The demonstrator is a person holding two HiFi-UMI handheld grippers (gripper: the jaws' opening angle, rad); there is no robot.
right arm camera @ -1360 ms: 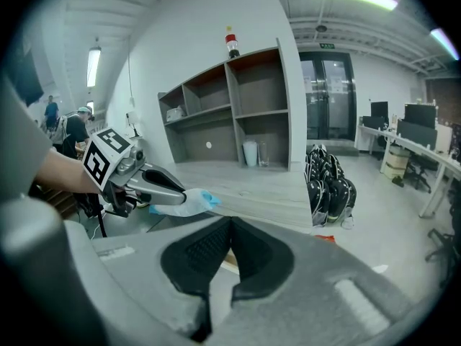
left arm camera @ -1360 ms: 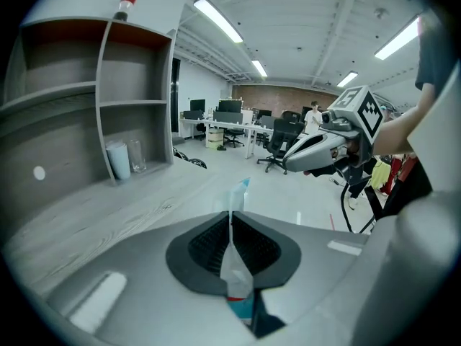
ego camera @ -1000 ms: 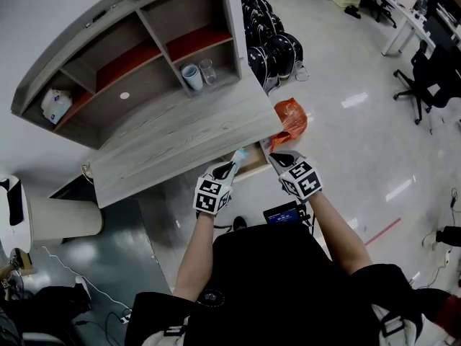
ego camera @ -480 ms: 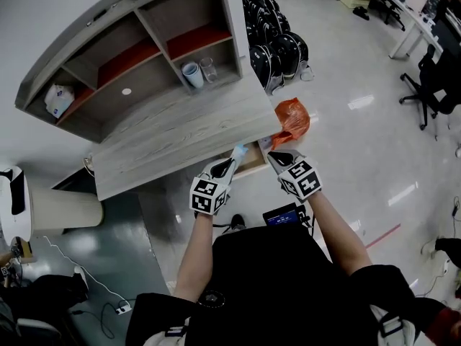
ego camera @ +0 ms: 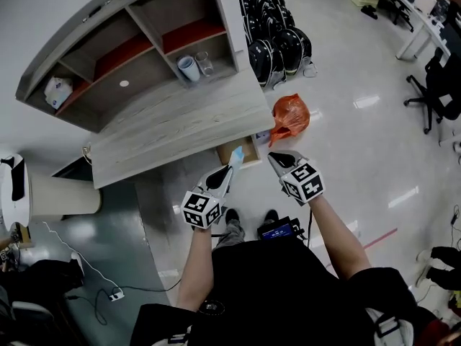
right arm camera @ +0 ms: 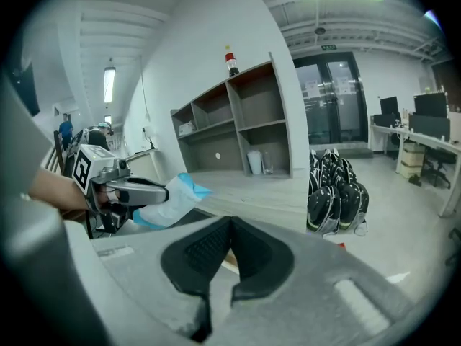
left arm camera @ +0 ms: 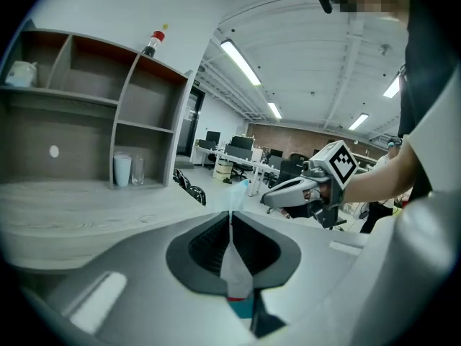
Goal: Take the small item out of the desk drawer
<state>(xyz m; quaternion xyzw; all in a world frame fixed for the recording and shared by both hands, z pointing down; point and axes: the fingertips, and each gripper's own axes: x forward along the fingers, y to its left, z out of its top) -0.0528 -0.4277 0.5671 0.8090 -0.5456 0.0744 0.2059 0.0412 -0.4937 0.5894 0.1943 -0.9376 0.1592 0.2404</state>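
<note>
A small white and light-blue packet (ego camera: 235,155) is pinched in my left gripper (ego camera: 229,168), which is shut on it in front of the desk (ego camera: 166,132). In the left gripper view the packet (left arm camera: 235,269) stands edge-on between the pads. Under the desk's right end, the wooden drawer (ego camera: 248,160) stands pulled out just beyond the packet. To its right my right gripper (ego camera: 276,157) is shut and holds nothing. The right gripper view shows its closed tips (right arm camera: 229,225), with the left gripper and the packet (right arm camera: 171,197) at the left.
Beside the drawer an orange plastic bag (ego camera: 289,115) lies on the floor, with several black helmets (ego camera: 277,45) behind it. A white cup (ego camera: 186,68) and a glass (ego camera: 204,63) stand in the desk's shelf unit. A white cylindrical bin (ego camera: 61,197) is at the left and office chairs (ego camera: 439,85) at the right.
Both grippers have drawn back from the desk toward the person. The left one came away with the packet, and the open drawer now shows beyond it.
</note>
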